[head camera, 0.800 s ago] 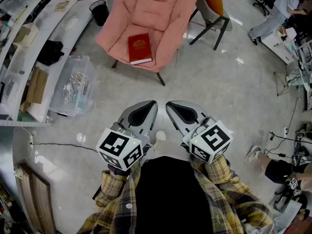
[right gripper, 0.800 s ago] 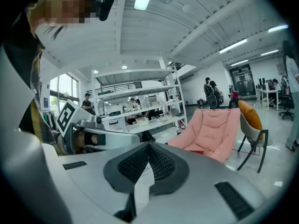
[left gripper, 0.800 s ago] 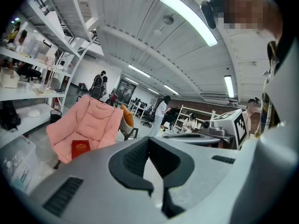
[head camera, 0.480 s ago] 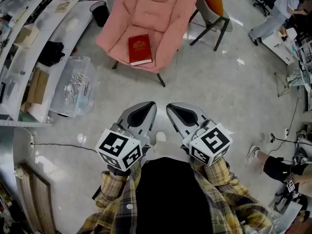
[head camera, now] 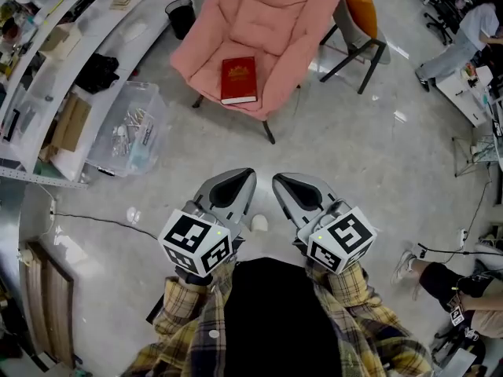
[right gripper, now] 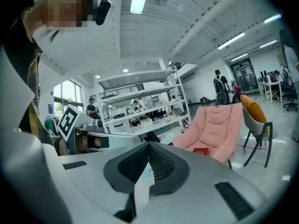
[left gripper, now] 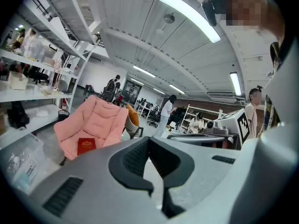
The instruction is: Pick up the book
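The red book (head camera: 238, 80) lay flat, cover up, on the seat of the pink chair (head camera: 271, 22), close to the seat's front edge and well apart from both grippers. The left gripper (head camera: 249, 173) and the right gripper (head camera: 276, 178) hung side by side over the bare floor (head camera: 354, 148) in front of the person's chest, with their tips pointing towards the chair. In the left gripper view the book (left gripper: 86, 145) showed to the left of the closed jaws. In the right gripper view it (right gripper: 201, 151) showed to their right. Each gripper's pads met at the tip with nothing between them. Compared with the earlier head views, the chair and book sat a little further right. The grippers kept the same paired pose, slightly lower in the view, with their jaws together as before.
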The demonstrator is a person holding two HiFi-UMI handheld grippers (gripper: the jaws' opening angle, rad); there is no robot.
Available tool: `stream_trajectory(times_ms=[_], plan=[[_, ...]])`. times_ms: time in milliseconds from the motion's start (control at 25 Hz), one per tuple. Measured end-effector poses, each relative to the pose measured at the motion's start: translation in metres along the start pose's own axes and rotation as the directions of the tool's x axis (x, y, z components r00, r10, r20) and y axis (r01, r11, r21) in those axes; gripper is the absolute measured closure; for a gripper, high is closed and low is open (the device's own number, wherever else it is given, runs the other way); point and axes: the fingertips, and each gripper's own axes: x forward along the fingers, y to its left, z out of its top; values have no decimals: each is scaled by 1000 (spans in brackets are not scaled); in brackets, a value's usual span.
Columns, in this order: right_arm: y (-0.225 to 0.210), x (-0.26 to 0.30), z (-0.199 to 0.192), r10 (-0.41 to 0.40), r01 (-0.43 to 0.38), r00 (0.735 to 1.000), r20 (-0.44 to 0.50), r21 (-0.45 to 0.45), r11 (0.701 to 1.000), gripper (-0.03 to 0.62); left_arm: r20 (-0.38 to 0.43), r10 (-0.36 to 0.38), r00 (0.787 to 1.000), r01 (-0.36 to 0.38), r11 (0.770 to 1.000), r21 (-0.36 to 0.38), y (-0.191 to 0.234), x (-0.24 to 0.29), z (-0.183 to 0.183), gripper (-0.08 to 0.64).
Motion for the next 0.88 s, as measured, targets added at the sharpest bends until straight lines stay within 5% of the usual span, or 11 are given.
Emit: stream_trajectory(times_ms=[440, 880], plan=[[11, 39, -3, 61, -60, 998, -33, 8, 998, 575, 9, 51, 999, -50, 998, -37, 35, -15, 1, 557], [11, 156, 22, 7, -6, 999, -45, 19, 1000, 575, -11, -12, 1000, 12, 1000, -23, 148, -20, 52, 557]])
